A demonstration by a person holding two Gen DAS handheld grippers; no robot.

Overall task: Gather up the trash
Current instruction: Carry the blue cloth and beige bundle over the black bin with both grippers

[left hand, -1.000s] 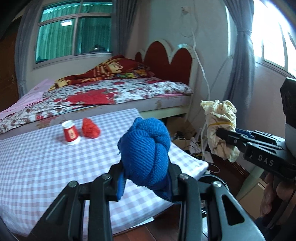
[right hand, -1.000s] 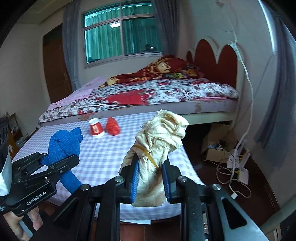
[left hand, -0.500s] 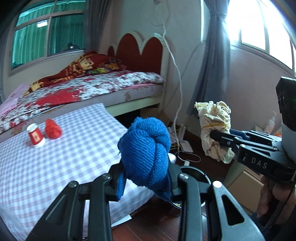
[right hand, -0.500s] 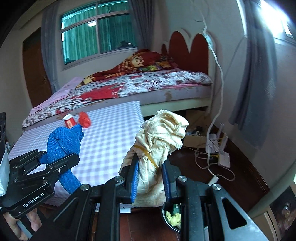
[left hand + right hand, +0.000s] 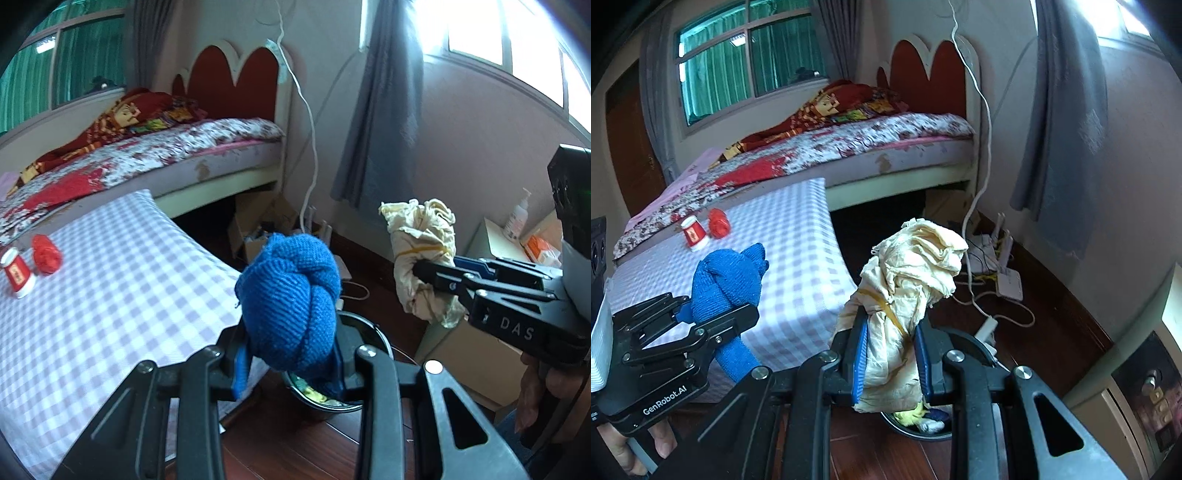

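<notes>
My left gripper (image 5: 290, 363) is shut on a knotted blue cloth (image 5: 290, 295), also seen from the right wrist view (image 5: 726, 284). My right gripper (image 5: 890, 363) is shut on a bundled cream rag (image 5: 905, 284), which shows in the left wrist view (image 5: 421, 254) to the right of the blue cloth. Both are held above a dark round trash bin (image 5: 364, 369) on the wooden floor, with scraps inside; its rim shows below the rag (image 5: 975, 354). A red paper cup (image 5: 16, 273) and a red crumpled ball (image 5: 46, 254) sit on the checkered table (image 5: 110, 295).
A bed with a floral cover (image 5: 849, 144) and red headboard stands behind the table. Cables, a router and a power strip (image 5: 1004, 273) lie on the floor by the wall. A low cabinet with a bottle (image 5: 517, 221) stands at right.
Both grippers have swung right, away from the table and over the floor, still holding their cloths. The trash bin has come into view beneath them.
</notes>
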